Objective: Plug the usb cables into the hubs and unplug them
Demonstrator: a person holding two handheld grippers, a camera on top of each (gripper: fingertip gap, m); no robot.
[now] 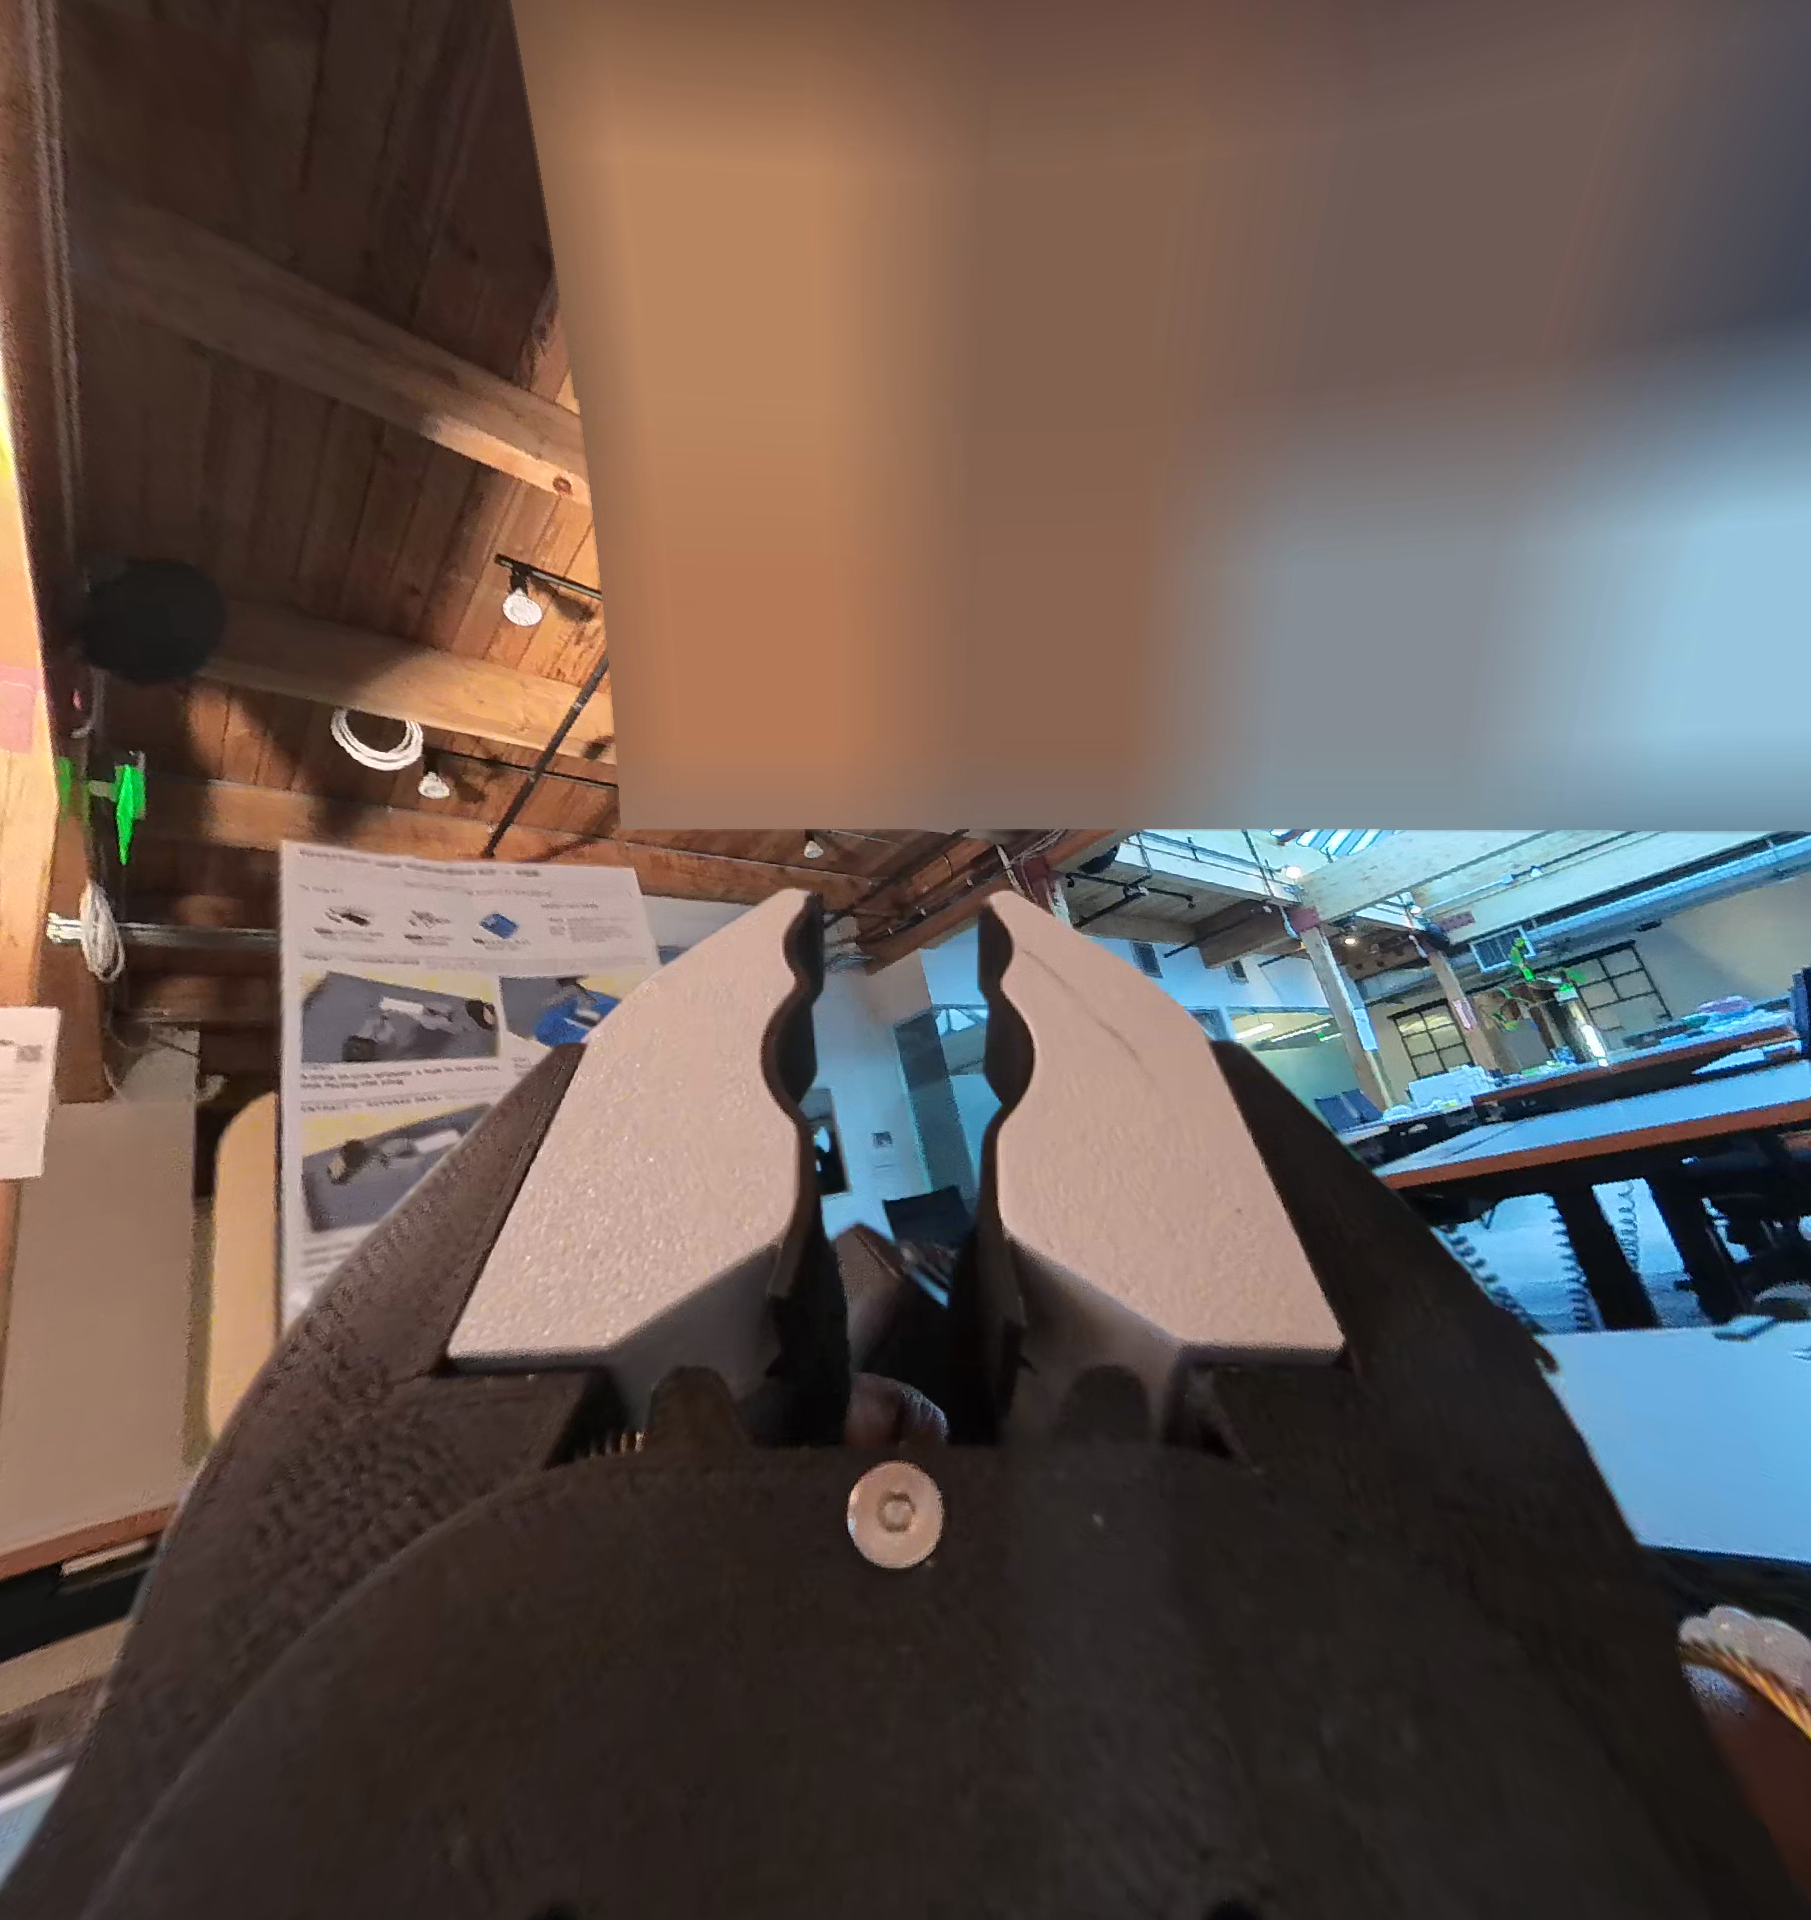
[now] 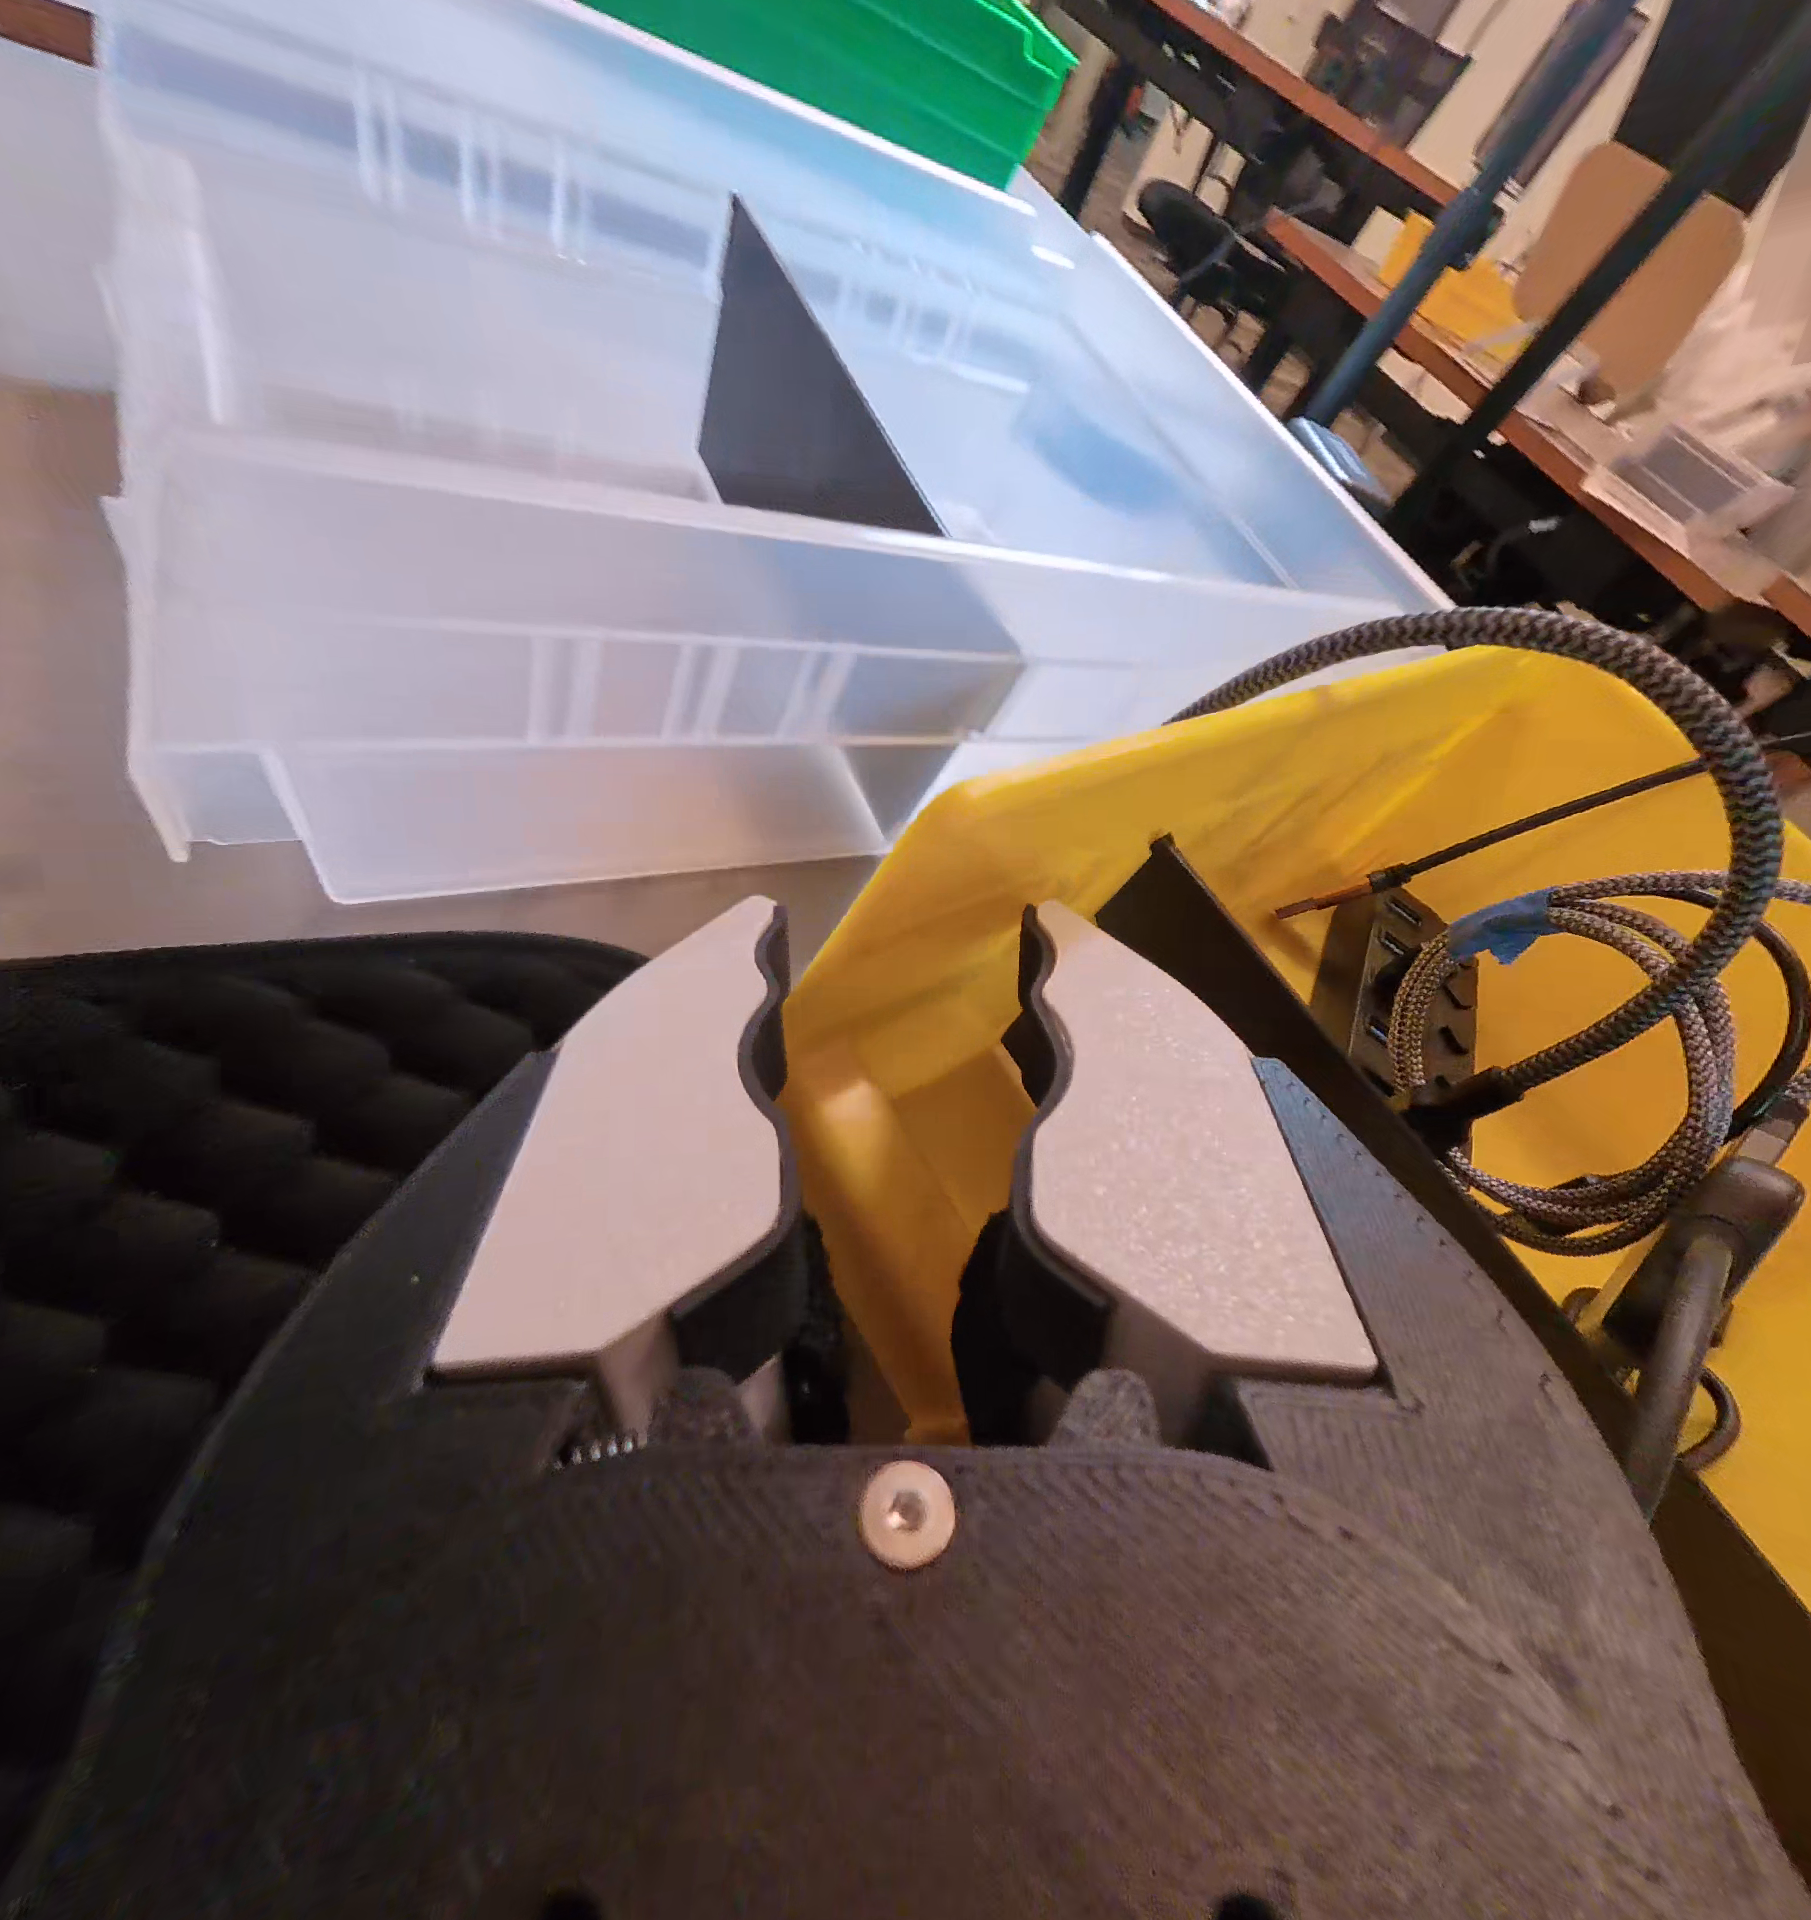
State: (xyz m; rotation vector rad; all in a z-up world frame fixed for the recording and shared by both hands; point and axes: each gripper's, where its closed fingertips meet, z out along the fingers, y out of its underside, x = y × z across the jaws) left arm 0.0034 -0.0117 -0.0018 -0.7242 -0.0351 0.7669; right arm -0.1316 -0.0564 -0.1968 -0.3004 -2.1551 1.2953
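In the right wrist view my right gripper [image 2: 901,935] is open and empty, hovering over the near left corner of a yellow bin [image 2: 1244,790]. Inside the bin a dark grey USB hub [image 2: 1400,997] stands upright, with coiled braided grey cables [image 2: 1607,1049] around it; one cable bears blue tape [image 2: 1503,930]. A black divider [image 2: 1244,997] runs across the bin. In the left wrist view my left gripper [image 1: 901,935] is open and empty, tilted up toward the room and ceiling. No hub or cable shows there.
A clear plastic bin [image 2: 568,582] with a dark divider lies beyond the yellow bin, and a green bin [image 2: 880,62] behind it. Black foam padding [image 2: 153,1143] lies at left. Tables [image 1: 1607,1122] and a poster [image 1: 444,1018] show in the left wrist view. The gap from one gripper's tips to the other's is roughly 25 cm.
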